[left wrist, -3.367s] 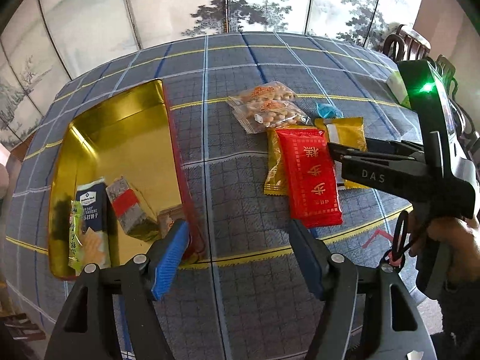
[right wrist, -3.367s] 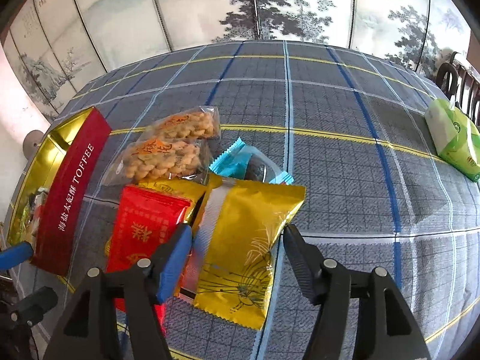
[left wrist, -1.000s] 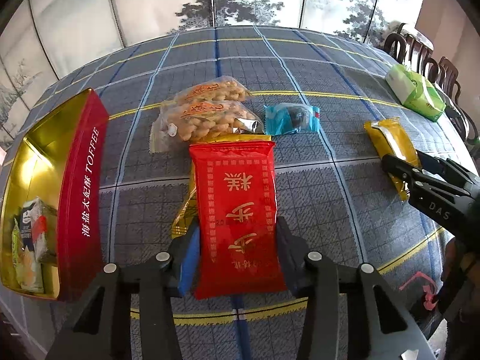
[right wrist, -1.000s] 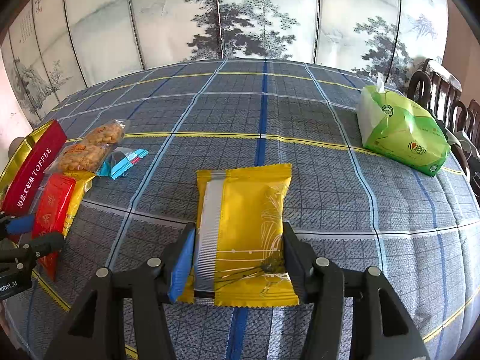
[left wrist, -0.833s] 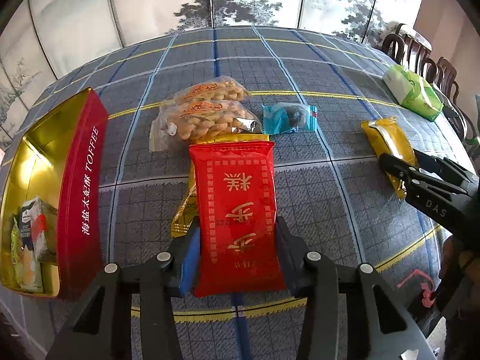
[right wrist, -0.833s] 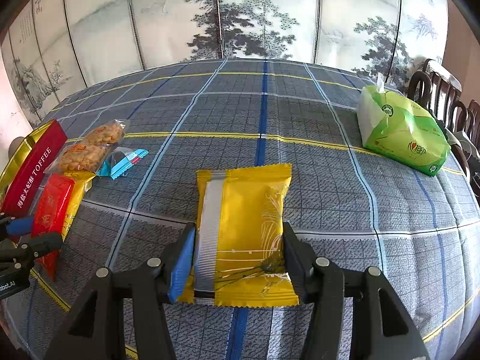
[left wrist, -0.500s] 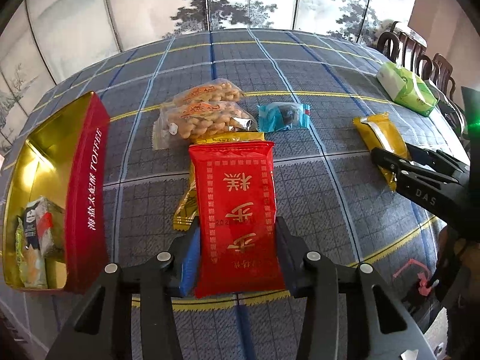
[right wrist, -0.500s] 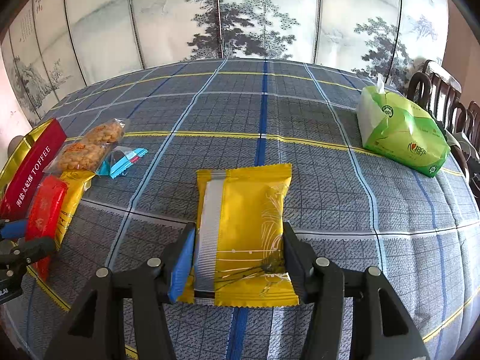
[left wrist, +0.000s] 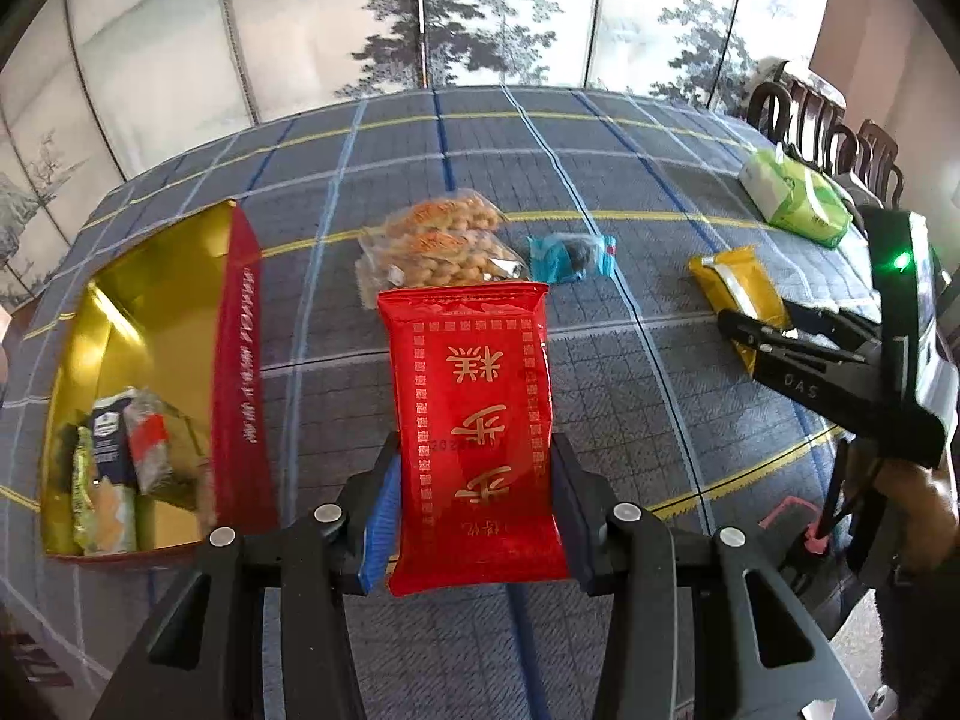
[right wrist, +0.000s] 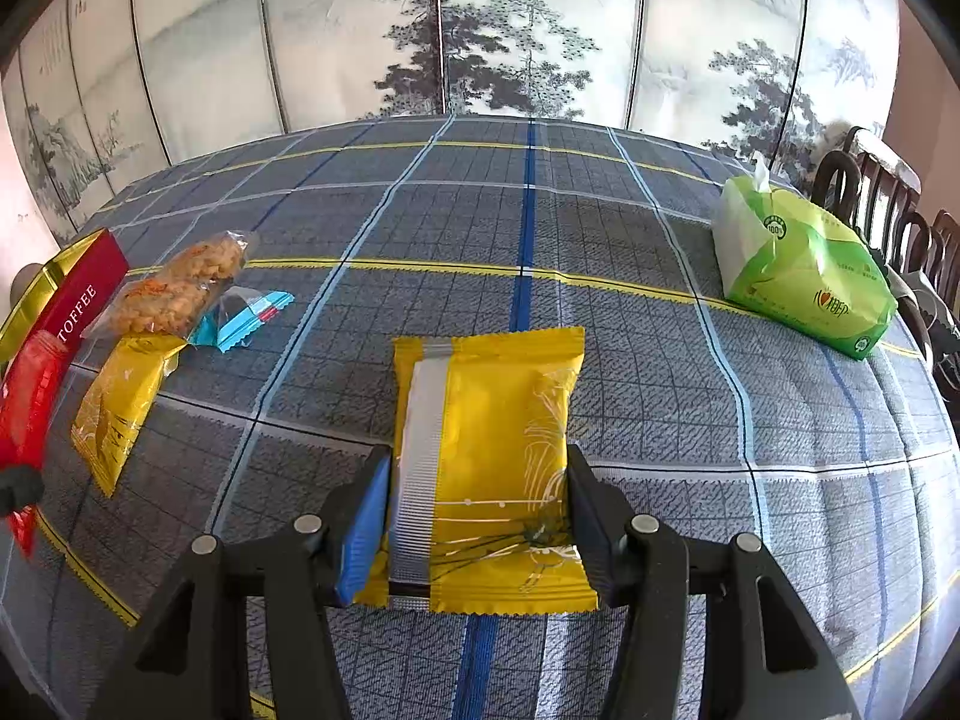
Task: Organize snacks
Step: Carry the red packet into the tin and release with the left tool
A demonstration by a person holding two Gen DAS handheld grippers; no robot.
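Snack spread on the table, tin off to the left

The toffee tin (left wrist: 240,360) sits far left on the tablecloth (right wrist: 540,210) with a few packets (left wrist: 114,480) inside. Right of it are two peanut bags (left wrist: 438,246), a small candy wrapper (left wrist: 570,255) beside them, and a flat snack pouch (right wrist: 120,396) in front. The tissue pack (right wrist: 798,270) sits far right, near the chairs (right wrist: 870,192).

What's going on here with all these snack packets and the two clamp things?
A person is sorting snacks with a pair of hand-held tongs. The left tongs grip a red packet, lifted off the checked tablecloth beside the open toffee tin, which already holds a few snacks. The right tongs grip a yellow packet. Two bags of nuts, a blue sweet and another yellow packet lie on the cloth.
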